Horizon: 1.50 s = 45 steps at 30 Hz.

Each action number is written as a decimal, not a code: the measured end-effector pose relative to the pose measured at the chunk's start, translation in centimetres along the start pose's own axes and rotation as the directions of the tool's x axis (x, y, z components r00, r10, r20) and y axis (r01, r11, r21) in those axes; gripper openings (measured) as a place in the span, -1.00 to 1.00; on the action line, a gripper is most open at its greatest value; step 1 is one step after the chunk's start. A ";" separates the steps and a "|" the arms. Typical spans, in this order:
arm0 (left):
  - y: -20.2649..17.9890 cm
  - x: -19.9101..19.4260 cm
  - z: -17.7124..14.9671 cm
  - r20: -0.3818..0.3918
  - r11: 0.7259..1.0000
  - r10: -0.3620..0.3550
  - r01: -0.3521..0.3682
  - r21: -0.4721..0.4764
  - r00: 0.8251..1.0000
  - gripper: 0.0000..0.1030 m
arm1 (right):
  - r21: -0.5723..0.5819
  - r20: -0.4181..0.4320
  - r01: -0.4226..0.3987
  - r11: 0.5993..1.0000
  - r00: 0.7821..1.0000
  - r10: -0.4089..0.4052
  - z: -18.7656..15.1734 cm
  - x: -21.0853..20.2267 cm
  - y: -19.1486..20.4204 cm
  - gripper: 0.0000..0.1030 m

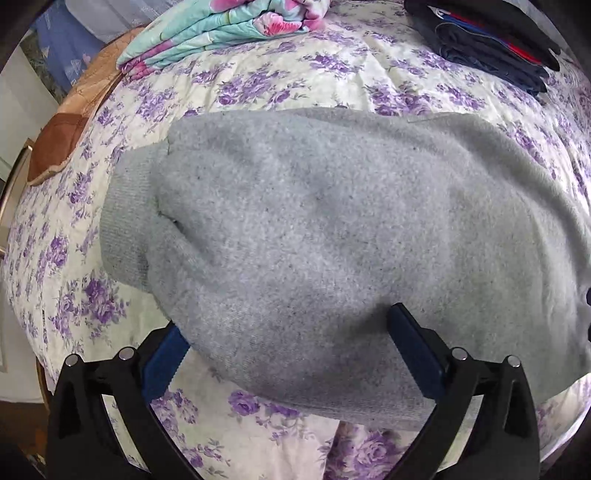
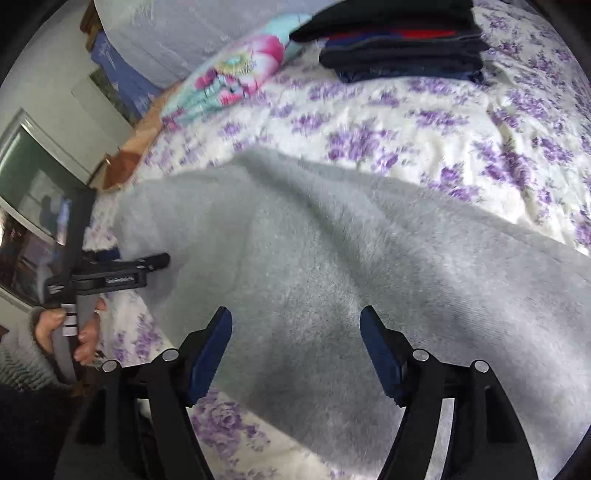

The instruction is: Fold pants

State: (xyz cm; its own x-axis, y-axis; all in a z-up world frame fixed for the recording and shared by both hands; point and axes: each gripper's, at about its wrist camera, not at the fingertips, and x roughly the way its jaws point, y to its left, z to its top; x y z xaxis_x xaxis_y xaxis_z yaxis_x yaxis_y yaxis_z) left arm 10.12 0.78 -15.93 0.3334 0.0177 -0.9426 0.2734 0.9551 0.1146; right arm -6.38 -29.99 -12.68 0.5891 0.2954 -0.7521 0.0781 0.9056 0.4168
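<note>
Grey fleece pants [image 1: 314, 229] lie folded on the purple-flowered bed sheet [image 1: 295, 88], with the ribbed cuff end [image 1: 125, 221] at the left. My left gripper [image 1: 288, 347] is open wide over their near edge. Its right finger [image 1: 410, 343] rests above the cloth, and the tip of its left finger [image 1: 166, 362] is hidden by the pants' edge. The right wrist view shows my right gripper [image 2: 295, 339] open just above the pants [image 2: 369, 258], nothing pinched. A hand [image 2: 74, 332] at the left holds the left gripper [image 2: 162, 260] at the pants' end.
A folded teal and pink flowered blanket [image 1: 221, 33] lies at the far side of the bed. A stack of dark folded clothes [image 1: 491, 40] sits far right. A brown cushion [image 1: 62, 140] lies at the bed's left edge, near a window [image 2: 33, 206].
</note>
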 end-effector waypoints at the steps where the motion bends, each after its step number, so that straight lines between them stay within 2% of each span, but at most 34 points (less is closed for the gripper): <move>1: 0.8 -0.7 0.0 -0.006 0.999 -0.026 0.026 -0.034 1.000 0.91 | 0.044 0.047 0.008 0.999 0.999 -0.010 -0.3 -2.2 -1.0 0.40; 3: 2.4 -2.6 -0.6 0.010 0.989 -0.101 0.102 -0.106 0.995 0.91 | 0.195 0.145 0.019 0.981 0.988 -0.048 -2.4 -6.9 -4.4 0.40; 4: 2.7 -3.3 -0.6 0.024 0.983 -0.131 0.133 -0.128 0.991 0.91 | 0.303 0.199 0.000 0.953 0.978 -0.063 -4.1 -9.4 -6.7 0.40; 6: 2.9 -4.4 -0.6 0.044 0.977 -0.147 0.152 -0.152 0.988 0.91 | 0.504 0.271 -0.044 0.863 0.956 -0.110 -8.1 -13.3 -11.2 0.41; 8: 2.4 -4.9 -1.0 0.042 0.979 -0.134 0.139 -0.147 0.990 0.91 | 0.645 0.307 -0.065 0.761 0.935 -0.180 -11.6 -16.0 -15.1 0.41; 10: 1.5 -5.1 -1.2 0.031 0.987 -0.104 0.107 -0.123 0.994 0.91 | 0.715 0.306 -0.059 0.697 0.922 -0.236 -13.8 -16.9 -17.7 0.44; 14: -0.5 -4.6 -0.5 0.011 0.998 -0.033 0.033 -0.059 0.999 0.91 | 0.761 0.377 -0.176 0.624 0.903 -0.205 -15.3 -15.8 -20.9 0.43; 18: -0.8 -5.7 -0.1 0.036 0.998 -0.020 0.022 -0.060 0.999 0.91 | 0.749 0.447 -0.245 0.616 0.873 -0.196 -14.9 -14.4 -22.5 0.40; 21: 0.2 -5.6 -0.1 0.014 0.995 -0.036 0.037 -0.098 0.999 0.91 | 0.727 0.491 -0.295 0.619 0.855 -0.170 -14.2 -14.5 -23.2 0.40; 25: 1.8 -5.6 -0.7 0.000 0.983 -0.067 0.066 -0.169 0.998 0.91 | 0.699 0.462 -0.270 0.662 0.877 -0.130 -12.1 -13.4 -23.4 0.35; 27: 2.3 -6.3 -0.9 0.021 0.978 -0.077 0.080 -0.191 0.997 0.91 | 0.703 0.441 -0.246 0.667 0.887 -0.138 -11.8 -12.6 -23.9 0.17; 29: 2.8 -7.2 -0.8 0.050 0.975 -0.084 0.092 -0.202 0.995 0.91 | 0.703 0.444 -0.246 0.667 0.885 -0.142 -11.8 -12.2 -24.4 -0.19; 32: 3.4 -8.3 -0.4 0.079 0.963 -0.134 0.148 -0.226 0.988 0.91 | 0.716 0.455 -0.266 0.645 0.879 -0.143 -12.1 -12.3 -24.5 -0.44; 35: 3.3 -8.5 -0.1 0.082 0.946 -0.194 0.208 -0.247 0.978 0.91 | 0.717 0.463 -0.265 0.644 0.872 -0.157 -11.9 -13.4 -23.4 -0.71; 38: 2.2 -8.3 -0.2 0.082 0.930 -0.278 0.290 -0.226 0.957 0.91 | 0.696 0.479 -0.251 0.672 0.860 -0.174 -10.7 -15.3 -21.5 -0.75; 39: 1.4 -8.2 -0.2 0.080 0.921 -0.318 0.328 -0.211 0.945 0.91 | 0.688 0.481 -0.244 0.684 0.858 -0.179 -10.0 -15.9 -20.7 -0.75; 43: -3.3 -7.1 0.6 0.053 0.845 -0.512 0.514 -0.144 0.857 0.91 | 0.625 0.499 -0.215 0.751 0.850 -0.172 -6.5 -17.7 -16.9 -0.76; 45: -7.4 -6.7 1.5 0.021 0.837 -0.544 0.545 -0.049 0.839 0.91 | 0.589 0.505 -0.199 0.783 0.848 -0.164 -4.6 -18.1 -14.9 -0.76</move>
State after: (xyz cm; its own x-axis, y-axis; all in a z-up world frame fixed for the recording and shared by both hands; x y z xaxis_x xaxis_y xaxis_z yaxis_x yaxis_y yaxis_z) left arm 7.18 -6.87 -10.01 0.1500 -0.5114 -0.8462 0.3667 0.8236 -0.4328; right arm -21.89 -47.44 -7.60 0.8924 -0.0516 -0.4482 0.4175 0.4713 0.7769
